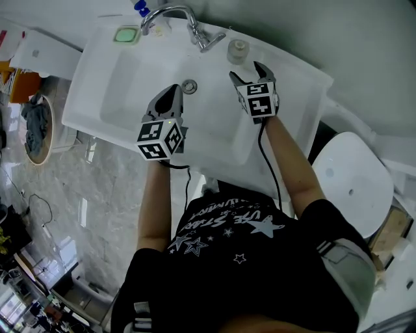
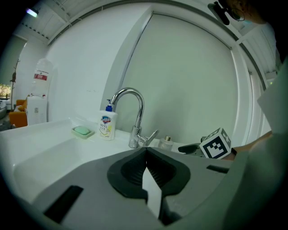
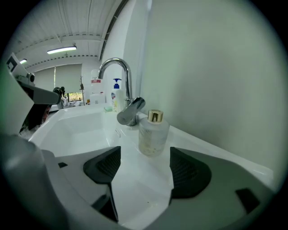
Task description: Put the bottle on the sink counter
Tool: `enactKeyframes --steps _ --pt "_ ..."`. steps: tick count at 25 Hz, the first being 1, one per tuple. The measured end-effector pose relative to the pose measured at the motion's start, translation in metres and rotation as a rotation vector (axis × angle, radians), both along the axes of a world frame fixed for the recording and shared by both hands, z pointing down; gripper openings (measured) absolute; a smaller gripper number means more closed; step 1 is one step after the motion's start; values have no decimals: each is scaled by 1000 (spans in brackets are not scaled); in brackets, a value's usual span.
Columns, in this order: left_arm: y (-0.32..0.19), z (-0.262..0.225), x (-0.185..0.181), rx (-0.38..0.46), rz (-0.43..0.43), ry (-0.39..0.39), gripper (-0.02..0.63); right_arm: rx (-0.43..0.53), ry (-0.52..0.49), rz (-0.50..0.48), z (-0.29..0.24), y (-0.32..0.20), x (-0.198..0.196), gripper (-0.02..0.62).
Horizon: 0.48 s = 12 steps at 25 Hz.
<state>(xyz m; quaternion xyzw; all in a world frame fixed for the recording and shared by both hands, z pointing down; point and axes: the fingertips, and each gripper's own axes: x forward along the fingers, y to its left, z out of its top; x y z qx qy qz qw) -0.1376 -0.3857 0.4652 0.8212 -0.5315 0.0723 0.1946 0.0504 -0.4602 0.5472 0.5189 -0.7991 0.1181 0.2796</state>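
Note:
A small frosted bottle [image 3: 153, 137] with a gold cap stands upright on the white sink counter [image 3: 211, 150], just right of the tap; it shows as the bottle [image 1: 238, 51] in the head view and the bottle [image 2: 166, 143] in the left gripper view. My right gripper [image 3: 146, 173] is open, a short way back from the bottle, with nothing between its pads. In the head view the right gripper [image 1: 247, 70] sits just below the bottle. My left gripper [image 1: 171, 91] hangs over the basin near the drain, jaws closed together and empty; the left gripper [image 2: 146, 155] shows no gap.
A chrome tap [image 1: 185, 19] rises at the back of the sink [image 1: 110, 91]. A green soap dish [image 1: 127, 34] and a pump soap bottle [image 2: 107, 126] stand at the back left. A white toilet lid [image 1: 354, 179] lies to the right, marble floor to the left.

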Motion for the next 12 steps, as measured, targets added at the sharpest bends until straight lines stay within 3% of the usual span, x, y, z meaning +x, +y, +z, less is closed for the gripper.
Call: enactKeyframes --steps 12 --pt "88 -26 -19 51 -2 27 9 115 -149 -46 -72 84 -42 331"
